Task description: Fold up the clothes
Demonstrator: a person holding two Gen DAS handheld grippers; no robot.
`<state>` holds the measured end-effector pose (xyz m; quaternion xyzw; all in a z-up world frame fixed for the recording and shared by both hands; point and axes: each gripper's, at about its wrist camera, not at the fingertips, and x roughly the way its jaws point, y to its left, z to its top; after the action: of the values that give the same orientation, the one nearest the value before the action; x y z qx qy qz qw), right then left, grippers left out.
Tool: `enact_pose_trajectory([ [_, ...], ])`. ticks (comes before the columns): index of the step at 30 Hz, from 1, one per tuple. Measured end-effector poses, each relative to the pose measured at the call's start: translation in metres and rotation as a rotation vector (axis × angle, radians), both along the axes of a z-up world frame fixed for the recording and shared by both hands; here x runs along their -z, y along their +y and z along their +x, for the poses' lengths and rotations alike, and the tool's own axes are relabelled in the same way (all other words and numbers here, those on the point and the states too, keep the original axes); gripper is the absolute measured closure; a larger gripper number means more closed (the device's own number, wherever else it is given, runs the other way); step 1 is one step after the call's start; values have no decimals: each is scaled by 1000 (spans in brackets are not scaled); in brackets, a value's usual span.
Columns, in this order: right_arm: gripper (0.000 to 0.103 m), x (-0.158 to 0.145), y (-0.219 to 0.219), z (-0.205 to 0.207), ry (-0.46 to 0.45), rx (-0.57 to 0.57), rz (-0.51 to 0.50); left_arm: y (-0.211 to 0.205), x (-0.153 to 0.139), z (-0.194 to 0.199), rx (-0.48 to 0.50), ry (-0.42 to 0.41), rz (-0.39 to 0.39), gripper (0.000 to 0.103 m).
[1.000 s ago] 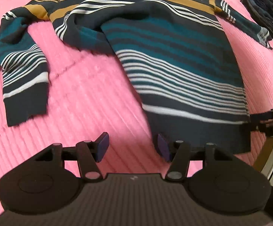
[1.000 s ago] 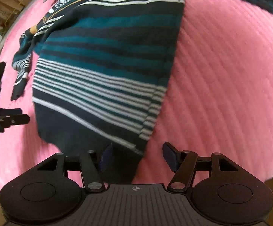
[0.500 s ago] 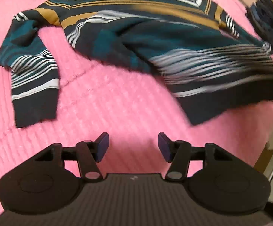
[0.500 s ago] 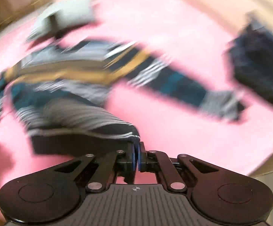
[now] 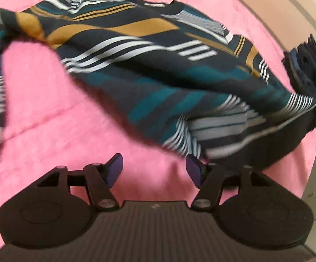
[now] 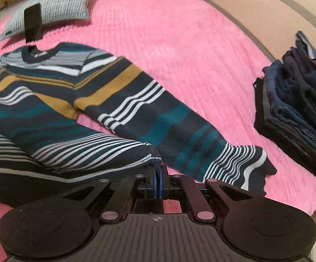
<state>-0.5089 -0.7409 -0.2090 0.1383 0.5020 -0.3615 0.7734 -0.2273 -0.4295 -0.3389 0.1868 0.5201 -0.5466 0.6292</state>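
A striped sweater in navy, teal, mustard and white lies on the pink bedspread. My right gripper is shut on the sweater's bottom hem corner and holds it lifted, with the body bunched to the left and one sleeve stretched out to the right. My left gripper is open and empty, hovering just in front of the raised hem, touching nothing.
A stack of folded dark clothes sits at the bed's right edge and also shows in the left wrist view. A grey knit pillow with a black object on it lies at the far left. The beige bed frame borders the right.
My right gripper closed on the sweater's hem corner and pulled it up and to the right, bunching the body. My left gripper stayed open and moved closer to the sweater.
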Motion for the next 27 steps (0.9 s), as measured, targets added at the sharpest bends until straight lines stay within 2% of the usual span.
enact_pose_trajectory([
  [2,103,7,-5,-2,13,-18,15,-13,7,-2,4,13,-9,57],
  [3,103,9,-6,-4,18,-26,24,-18,11,-2,5,21,-8,72],
  [4,103,10,-7,-6,21,-34,34,-22,13,-3,3,31,3,93],
  [6,103,8,-9,-12,28,-59,57,-22,7,-2,-5,49,63,98],
  [10,103,-10,-1,-24,28,-113,157,17,-53,-3,76,-7,113,99],
  [12,103,-17,19,-27,67,-195,221,51,-92,-2,123,-58,161,100],
  [15,103,-14,55,-32,129,-294,258,94,-127,-6,214,-117,266,102],
  [16,103,-6,61,-34,135,-283,273,105,-133,-8,239,-127,307,103],
  [19,103,33,64,-42,146,-194,369,123,-105,-8,225,-162,443,103],
  [21,102,56,62,-47,149,-142,420,132,-78,-3,166,-115,468,103],
  [23,102,66,63,-51,150,-130,418,139,-57,-2,117,-63,455,102],
  [24,102,70,65,-52,151,-126,418,141,-48,-3,92,-34,437,95],
  [25,102,72,67,-54,154,-124,415,144,-40,-6,60,-1,416,83],
  [26,102,73,69,-55,149,-123,411,146,-33,-10,30,33,398,76],
  [27,86,73,71,-55,136,-120,414,148,-26,-14,4,65,380,68],
])
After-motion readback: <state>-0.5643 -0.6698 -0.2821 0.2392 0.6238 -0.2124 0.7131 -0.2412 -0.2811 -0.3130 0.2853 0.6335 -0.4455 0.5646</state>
